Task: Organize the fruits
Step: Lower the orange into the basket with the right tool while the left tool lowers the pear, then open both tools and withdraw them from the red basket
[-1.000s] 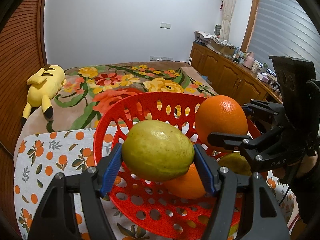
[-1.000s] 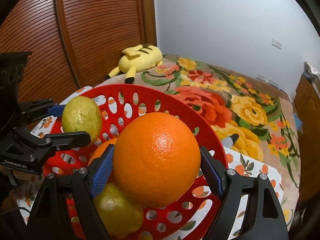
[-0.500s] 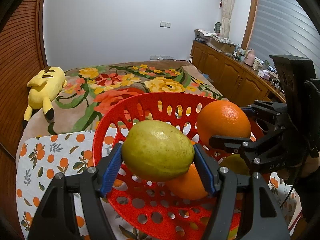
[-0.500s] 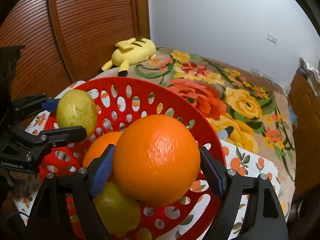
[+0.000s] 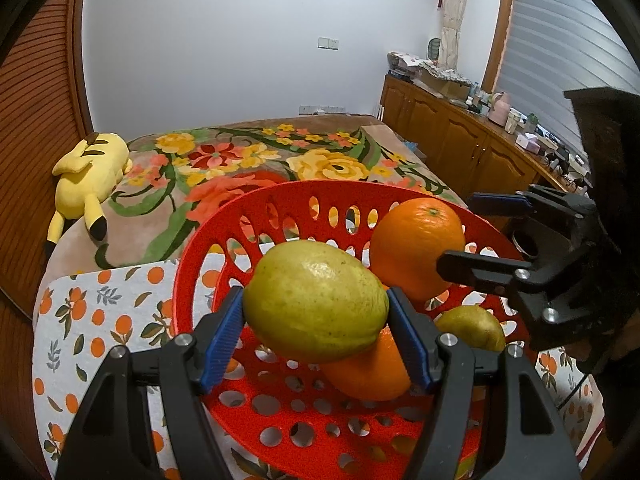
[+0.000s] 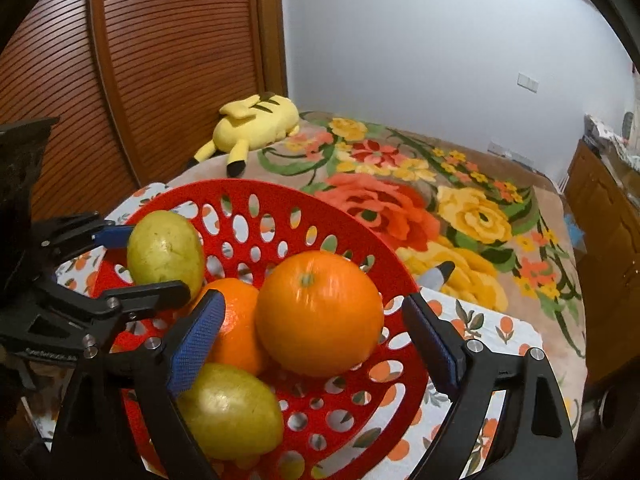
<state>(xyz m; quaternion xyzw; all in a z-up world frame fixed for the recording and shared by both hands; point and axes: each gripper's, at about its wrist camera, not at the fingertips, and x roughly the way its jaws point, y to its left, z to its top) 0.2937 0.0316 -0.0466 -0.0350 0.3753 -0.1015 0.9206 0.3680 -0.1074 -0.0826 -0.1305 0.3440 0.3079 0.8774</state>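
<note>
A red perforated basket [image 5: 280,196] stands on an orange-print cloth. My left gripper [image 5: 315,300] is shut on a yellow-green lemon [image 5: 312,292] and holds it above the basket's near side. My right gripper [image 6: 314,300] is over the basket and its jaws are opening. A large orange [image 6: 320,312] sits between the jaws, slightly blurred, with a gap to each blue pad. Under it in the basket [image 6: 280,192] lie a second orange [image 6: 236,320] and another lemon [image 6: 228,412]. From the right wrist view, the left gripper [image 6: 150,264] and its held lemon [image 6: 164,248] appear at the left.
Behind the table lies a bed with a flowered blanket [image 5: 248,160] and a yellow plush toy [image 5: 88,168]. Wooden cabinets [image 5: 460,140] run along the right wall, a slatted wooden door [image 6: 160,60] along the left. A small grey object [image 6: 438,274] lies just beyond the basket.
The right gripper's pads have spread off the orange, which has dropped lower into the basket among the other fruit. The left gripper and its lemon have not moved.
</note>
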